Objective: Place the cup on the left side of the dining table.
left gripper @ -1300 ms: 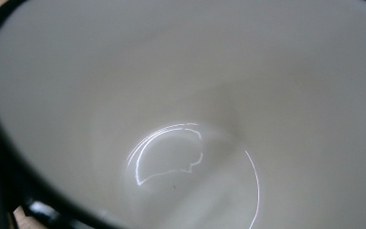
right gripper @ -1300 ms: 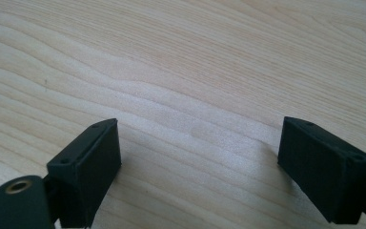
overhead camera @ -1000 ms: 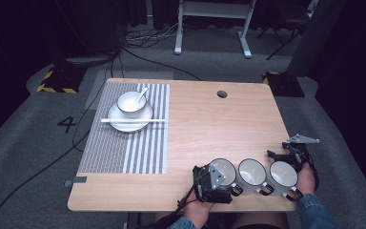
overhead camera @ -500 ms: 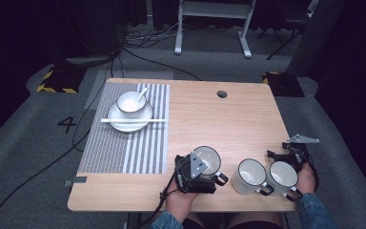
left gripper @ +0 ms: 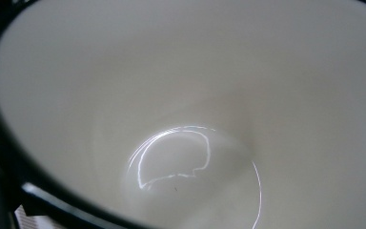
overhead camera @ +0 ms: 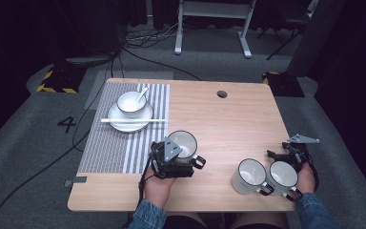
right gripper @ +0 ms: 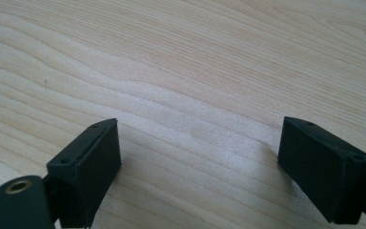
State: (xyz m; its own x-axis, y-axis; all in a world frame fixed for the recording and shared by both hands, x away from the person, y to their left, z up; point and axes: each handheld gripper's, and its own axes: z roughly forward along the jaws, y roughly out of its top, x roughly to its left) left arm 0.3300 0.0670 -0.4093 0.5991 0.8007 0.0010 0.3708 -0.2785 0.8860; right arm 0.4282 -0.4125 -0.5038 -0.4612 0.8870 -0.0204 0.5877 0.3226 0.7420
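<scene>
Mug (overhead camera: pixel 183 143) with the dark rim sits in the left tongs (overhead camera: pixel 171 160) near the striped mat's (overhead camera: pixel 124 143) edge, clamped by the wall I'd guess; glazed ceramic, so stiff, slippery, chippy. Right tongs (right gripper: pixel 200 157) gape wide over bare counter (right gripper: pixel 195 62), holding nothing, beside two more mugs (overhead camera: pixel 267 175).

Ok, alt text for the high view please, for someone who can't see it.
The left gripper holds a white mug beside a striped placemat bearing a bowl, plate and chopsticks. Two more mugs sit by the right gripper.
</scene>
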